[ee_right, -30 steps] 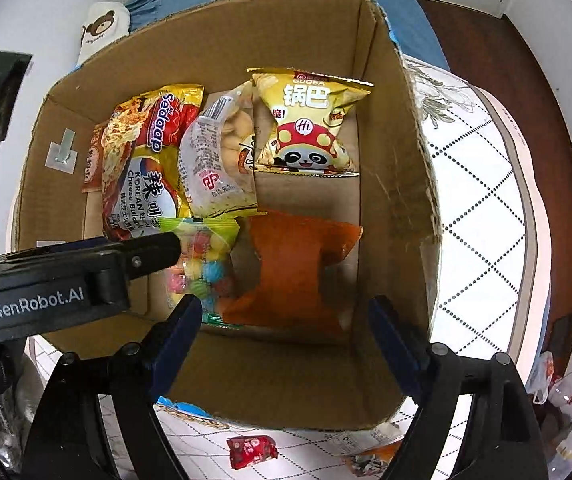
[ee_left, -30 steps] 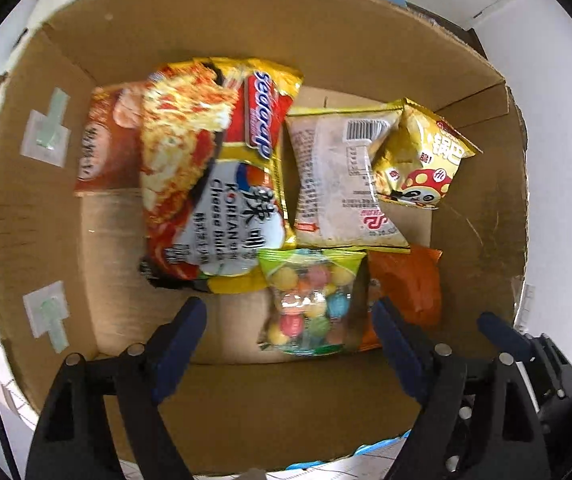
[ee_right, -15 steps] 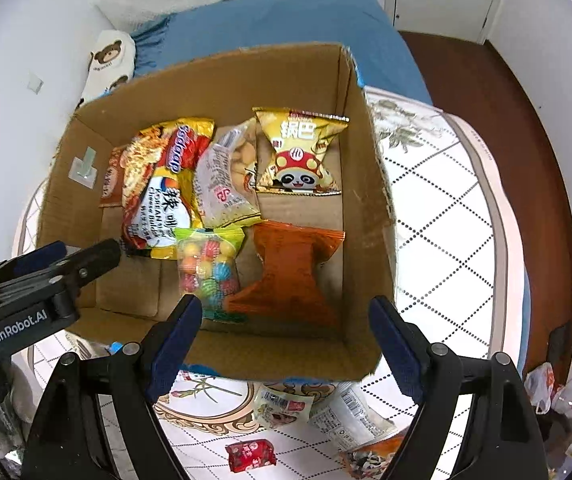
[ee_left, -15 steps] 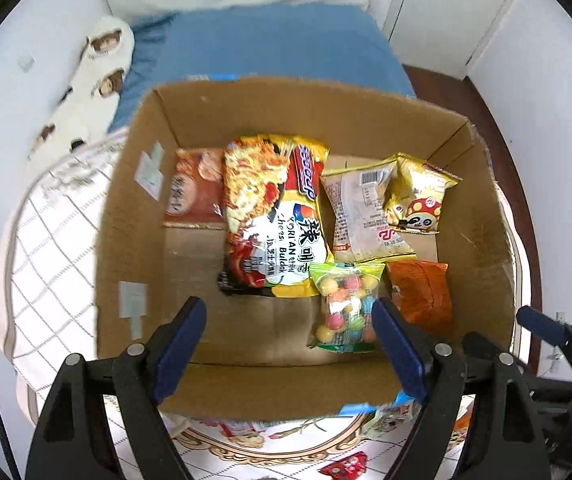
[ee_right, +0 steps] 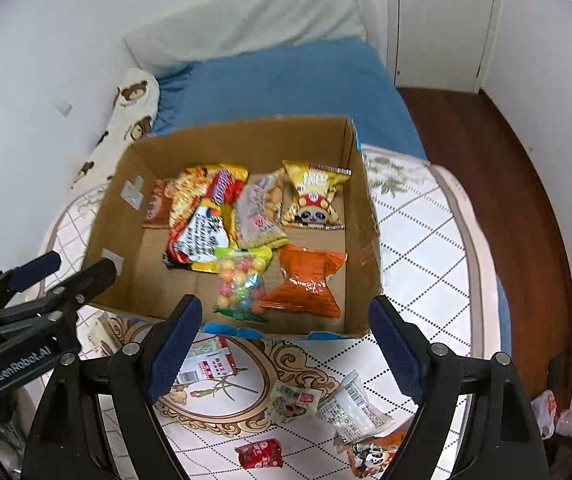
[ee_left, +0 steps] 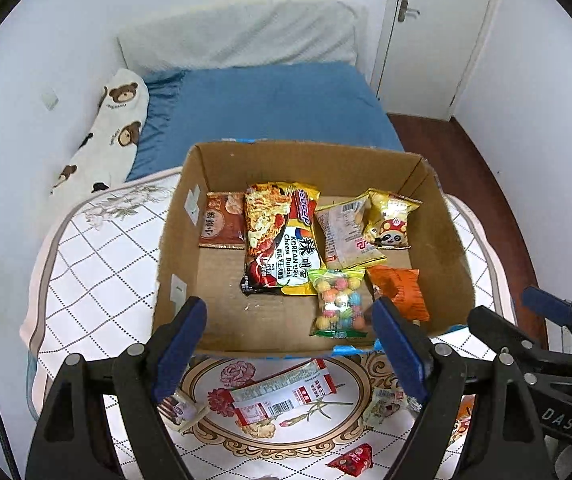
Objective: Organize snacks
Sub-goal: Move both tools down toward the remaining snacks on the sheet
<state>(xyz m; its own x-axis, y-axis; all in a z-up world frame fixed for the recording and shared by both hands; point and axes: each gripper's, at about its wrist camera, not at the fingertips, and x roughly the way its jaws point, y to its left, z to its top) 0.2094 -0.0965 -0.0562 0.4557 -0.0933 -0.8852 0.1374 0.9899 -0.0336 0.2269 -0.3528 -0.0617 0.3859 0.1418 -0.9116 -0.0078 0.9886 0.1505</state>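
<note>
An open cardboard box (ee_left: pixel 177 240) (ee_right: pixel 366 240) stands on a patterned quilt. Inside lie a noodle packet (ee_left: pixel 281 240) (ee_right: pixel 201 216), a brown pouch (ee_left: pixel 221 224), a pale biscuit bag (ee_left: pixel 344 232), a yellow panda bag (ee_left: pixel 390 220) (ee_right: pixel 314 196), a bag of coloured candy balls (ee_left: pixel 338 300) (ee_right: pixel 241 280) and an orange bag (ee_left: pixel 400 290) (ee_right: pixel 306 280). My left gripper (ee_left: pixel 290 348) hangs open and empty above the box's near wall. My right gripper (ee_right: pixel 283 346) is open and empty too, over the same edge. Loose packets lie on the quilt in front: a long red-and-white one (ee_left: pixel 281 396) (ee_right: pixel 205 364), a small red one (ee_left: pixel 352 458) (ee_right: pixel 259 452).
More small packets (ee_right: pixel 350 404) lie on the quilt near the right gripper. Behind the box are a blue bed sheet (ee_left: pixel 269 104), a bear-print pillow (ee_left: pixel 105 136) and a white pillow. A door (ee_left: pixel 434 32) and dark wood floor (ee_right: pixel 506 168) are to the right.
Both grippers have risen and pulled back from inside the box, so the whole box, the bed and the loose packets in front have come into view. Both stayed open and empty.
</note>
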